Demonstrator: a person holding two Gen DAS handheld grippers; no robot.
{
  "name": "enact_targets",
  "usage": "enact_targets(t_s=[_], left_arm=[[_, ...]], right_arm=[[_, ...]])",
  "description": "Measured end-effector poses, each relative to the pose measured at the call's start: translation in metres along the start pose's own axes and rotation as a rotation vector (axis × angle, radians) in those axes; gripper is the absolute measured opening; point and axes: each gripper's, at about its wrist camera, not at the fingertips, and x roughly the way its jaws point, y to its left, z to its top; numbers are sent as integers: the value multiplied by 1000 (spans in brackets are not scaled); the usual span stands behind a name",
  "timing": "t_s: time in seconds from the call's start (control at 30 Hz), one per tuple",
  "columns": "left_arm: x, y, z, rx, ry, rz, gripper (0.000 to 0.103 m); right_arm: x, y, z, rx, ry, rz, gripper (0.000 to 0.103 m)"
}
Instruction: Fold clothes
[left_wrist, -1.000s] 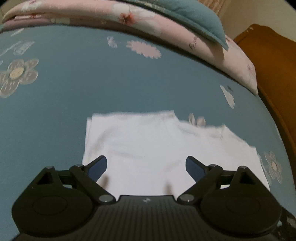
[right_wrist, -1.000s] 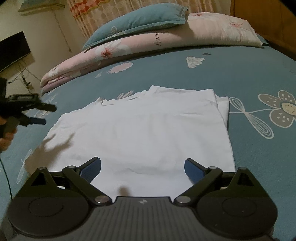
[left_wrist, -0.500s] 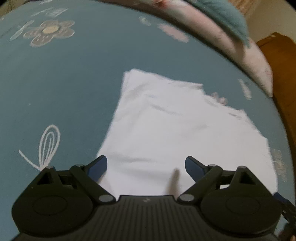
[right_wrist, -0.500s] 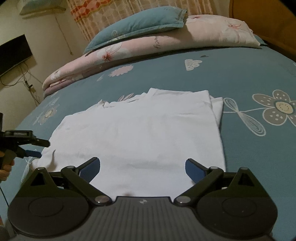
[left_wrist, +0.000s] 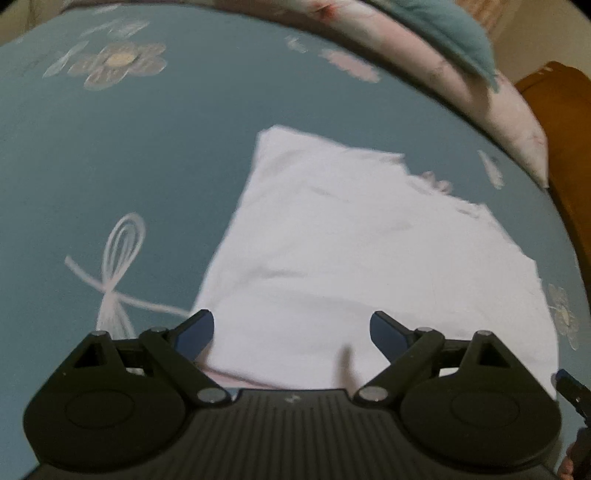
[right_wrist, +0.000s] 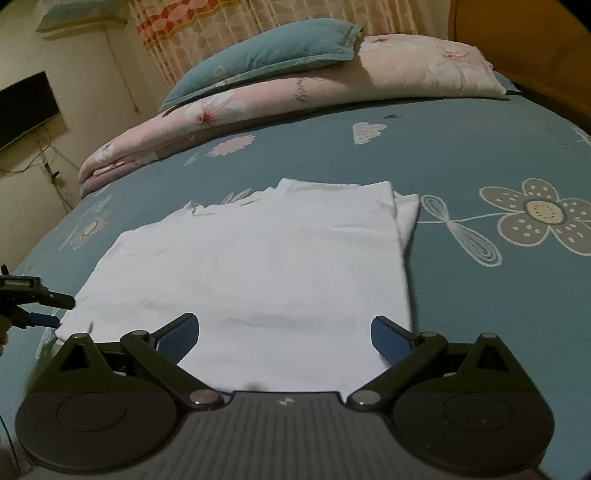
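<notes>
White shirt (right_wrist: 251, 273) flat on teal flowered bedspread (right_wrist: 480, 155). Pink quilt (right_wrist: 406, 70), teal pillow (right_wrist: 266, 55) behind; curtain (right_wrist: 207, 22), TV (right_wrist: 22, 107) on wall. Left gripper (left_wrist: 291, 328), right gripper (right_wrist: 284, 332): jaws spread, empty.

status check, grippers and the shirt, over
Left gripper open, empty, at the near edge. Right gripper open, empty. White shirt flat on the bed sheet, partly folded. Nothing in the way.
</notes>
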Motion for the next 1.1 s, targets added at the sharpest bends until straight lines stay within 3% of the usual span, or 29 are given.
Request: enact_targets(t_s=[0.33,0.63,0.7,0.77,0.87,1.1], left_arm=[[22,-68,-24,225,28,-53,92],[32,-65,-26,247,41,-32,92],[35,-63,-26,248,39,-22,92],[38,-60,-26,246,36,-10,92],[42,-56,-30,258,39,12,93],[31,-66,-32,300,31,1,93]], right_arm=[[-36,-61,9,214,-122,20,101],[-20,-60,11,304,-32,299,102],[-12,-56,9,295,15,276,102],[-3,-52,5,265,65,186,102],[2,-44,2,192,98,125,102],[-1,-30,5,149,57,130,103]])
